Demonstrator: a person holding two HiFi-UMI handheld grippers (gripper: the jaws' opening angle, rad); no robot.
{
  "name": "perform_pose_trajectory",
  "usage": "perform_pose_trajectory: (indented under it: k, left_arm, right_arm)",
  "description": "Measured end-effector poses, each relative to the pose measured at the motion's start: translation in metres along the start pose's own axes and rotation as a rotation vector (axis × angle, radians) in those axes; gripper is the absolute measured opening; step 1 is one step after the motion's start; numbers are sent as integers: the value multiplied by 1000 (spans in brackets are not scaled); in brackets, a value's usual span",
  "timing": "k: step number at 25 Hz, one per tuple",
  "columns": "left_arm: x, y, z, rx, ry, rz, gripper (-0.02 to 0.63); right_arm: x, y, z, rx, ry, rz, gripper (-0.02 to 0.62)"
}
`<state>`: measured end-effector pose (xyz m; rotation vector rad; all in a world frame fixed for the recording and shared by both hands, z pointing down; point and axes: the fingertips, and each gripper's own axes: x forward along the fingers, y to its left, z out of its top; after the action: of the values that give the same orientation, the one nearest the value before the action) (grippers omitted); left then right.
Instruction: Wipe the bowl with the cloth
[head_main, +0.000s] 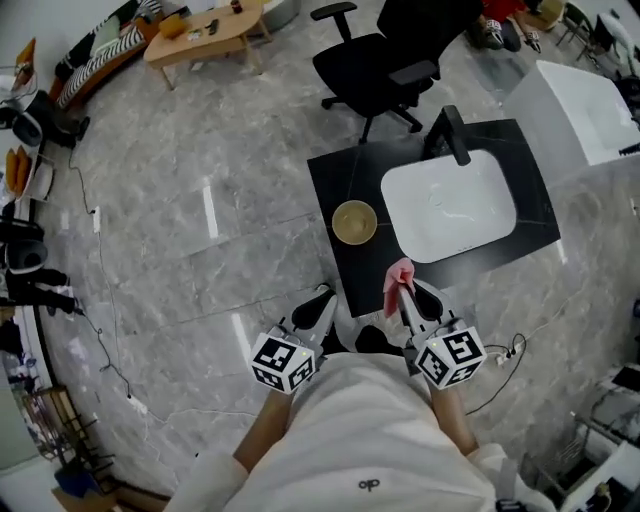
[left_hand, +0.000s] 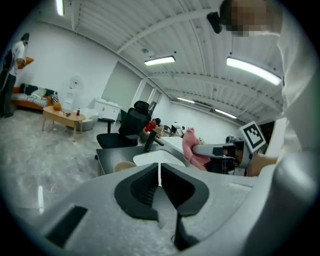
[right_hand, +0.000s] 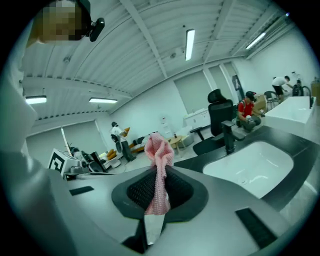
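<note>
The small round tan bowl, seemingly wooden, sits on the black square table, just beside the left rim of the white rectangular sink basin set into it. A black faucet stands at the basin's far edge. The right gripper holds a crumpled pink cloth above the table's near edge, apart from the bowl. Its fingers are clamped on the cloth, which bunches up past their tips. The left gripper hangs over the grey marble floor by the table's near-left corner, its fingers pressed together and empty. A black office chair stands beyond the table.
</note>
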<state>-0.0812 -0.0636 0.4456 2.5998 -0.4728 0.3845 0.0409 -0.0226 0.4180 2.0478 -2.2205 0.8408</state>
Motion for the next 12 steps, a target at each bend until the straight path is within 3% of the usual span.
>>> perform_pose_trajectory:
  k: [4, 12]
  left_arm:
    - [31, 41, 19, -41, 88, -137, 14]
    - [87, 102, 0, -183, 257, -244, 18]
  right_arm:
    - [-12, -11, 12, 66, -87, -197, 28]
    - [-26, -13, -19, 194, -170, -490, 28]
